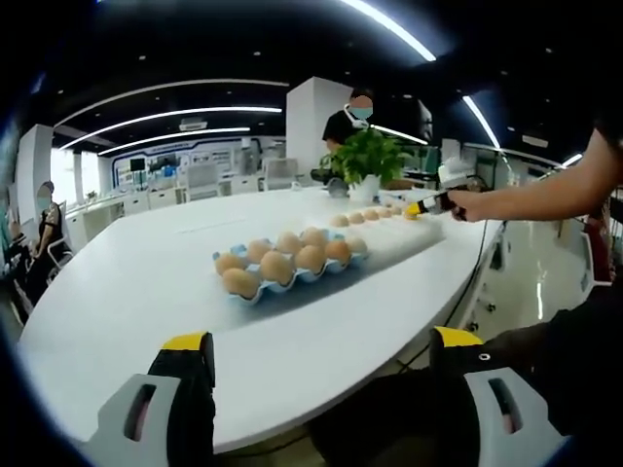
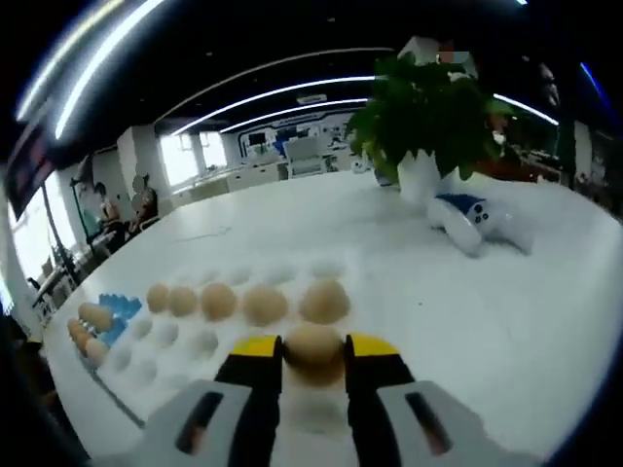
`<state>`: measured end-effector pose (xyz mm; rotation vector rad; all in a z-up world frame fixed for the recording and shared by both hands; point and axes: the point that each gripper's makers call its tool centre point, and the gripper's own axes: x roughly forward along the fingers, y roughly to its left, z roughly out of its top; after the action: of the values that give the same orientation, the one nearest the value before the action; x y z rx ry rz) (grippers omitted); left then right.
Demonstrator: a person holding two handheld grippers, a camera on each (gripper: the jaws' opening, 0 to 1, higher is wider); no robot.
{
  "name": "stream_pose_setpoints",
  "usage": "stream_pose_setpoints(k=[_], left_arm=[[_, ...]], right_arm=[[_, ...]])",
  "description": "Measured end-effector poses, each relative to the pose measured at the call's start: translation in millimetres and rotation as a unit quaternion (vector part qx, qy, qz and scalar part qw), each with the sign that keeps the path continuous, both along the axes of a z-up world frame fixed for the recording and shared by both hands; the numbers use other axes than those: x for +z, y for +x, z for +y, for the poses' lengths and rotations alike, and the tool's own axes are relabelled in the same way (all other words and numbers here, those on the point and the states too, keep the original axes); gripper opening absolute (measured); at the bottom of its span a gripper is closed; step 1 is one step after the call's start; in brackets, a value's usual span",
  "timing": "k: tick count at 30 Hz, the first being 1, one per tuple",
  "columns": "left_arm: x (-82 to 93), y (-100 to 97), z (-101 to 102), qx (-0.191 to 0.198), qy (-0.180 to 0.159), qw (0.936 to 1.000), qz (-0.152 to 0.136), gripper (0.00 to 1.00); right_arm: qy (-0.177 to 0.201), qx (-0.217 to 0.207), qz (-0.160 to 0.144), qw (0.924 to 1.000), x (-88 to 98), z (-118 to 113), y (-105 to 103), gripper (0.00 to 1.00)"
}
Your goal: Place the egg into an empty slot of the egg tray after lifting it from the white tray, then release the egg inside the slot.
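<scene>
In the left gripper view, the left gripper [image 1: 321, 365] hung spread and empty at the near table edge. The blue egg tray [image 1: 292, 277], mostly filled, lay ahead of it, and the white tray [image 1: 389, 233] sat beyond to the right, where the right gripper [image 1: 417, 208] reached in. In the right gripper view, its yellow-tipped fingers [image 2: 258, 348] flanked an egg [image 2: 313, 348], apparently pinching it, in the white tray. The egg tray lay far left, so the carry would likely run leftward.
</scene>
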<state>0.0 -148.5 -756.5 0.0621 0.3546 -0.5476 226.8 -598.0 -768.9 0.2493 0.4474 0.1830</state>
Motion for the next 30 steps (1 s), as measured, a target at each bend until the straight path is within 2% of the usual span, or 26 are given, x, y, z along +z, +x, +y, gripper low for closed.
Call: stream_pose_setpoints(k=[3, 5, 8, 15, 19, 22, 24, 26, 28, 30], left_arm=[[-1.1, -0.7, 1, 0.001, 0.000, 1.0000, 0.001, 0.93], [-1.2, -1.0, 1, 0.000, 0.001, 1.0000, 0.001, 0.93], [-0.8, -0.8, 0, 0.001, 0.000, 1.0000, 0.000, 0.93], [-1.6, -2.4, -1, 0.001, 0.000, 1.0000, 0.000, 0.93], [-2.1, -3.2, 2, 0.005, -0.003, 1.0000, 0.001, 0.93], [-2.8, -3.5, 2, 0.006, -0.002, 1.0000, 0.001, 0.93], [-2.8, -3.6, 2, 0.005, -0.003, 1.0000, 0.001, 0.93], [-3.1, -3.7, 2, 0.006, -0.003, 1.0000, 0.001, 0.93], [-3.4, -4.2, 2, 0.007, -0.004, 1.0000, 0.001, 0.93], [-3.7, -5.2, 2, 0.009, -0.006, 0.9999, 0.001, 0.93]], right_arm=[[0.081, -0.024, -0.005, 0.9964, 9.3, 4, -7, 0.25], [0.147, -0.037, -0.008, 0.9885, 15.8, 3, -8, 0.25], [0.194, -0.047, -0.010, 0.9798, 21.8, 6, -10, 0.25], [0.225, -0.041, -0.007, 0.9734, 26.5, 17, -8, 0.25], [0.235, -0.017, 0.002, 0.9720, 26.4, 39, -8, 0.25], [0.261, 0.004, 0.014, 0.9653, 26.2, 63, -7, 0.25], [0.277, 0.034, 0.025, 0.9598, 25.3, 90, -6, 0.25], [0.285, 0.059, 0.041, 0.9558, 22.8, 116, -9, 0.25], [0.285, 0.064, 0.041, 0.9554, 22.0, 128, -9, 0.25], [0.295, 0.079, 0.051, 0.9509, 21.0, 150, -10, 0.25]])
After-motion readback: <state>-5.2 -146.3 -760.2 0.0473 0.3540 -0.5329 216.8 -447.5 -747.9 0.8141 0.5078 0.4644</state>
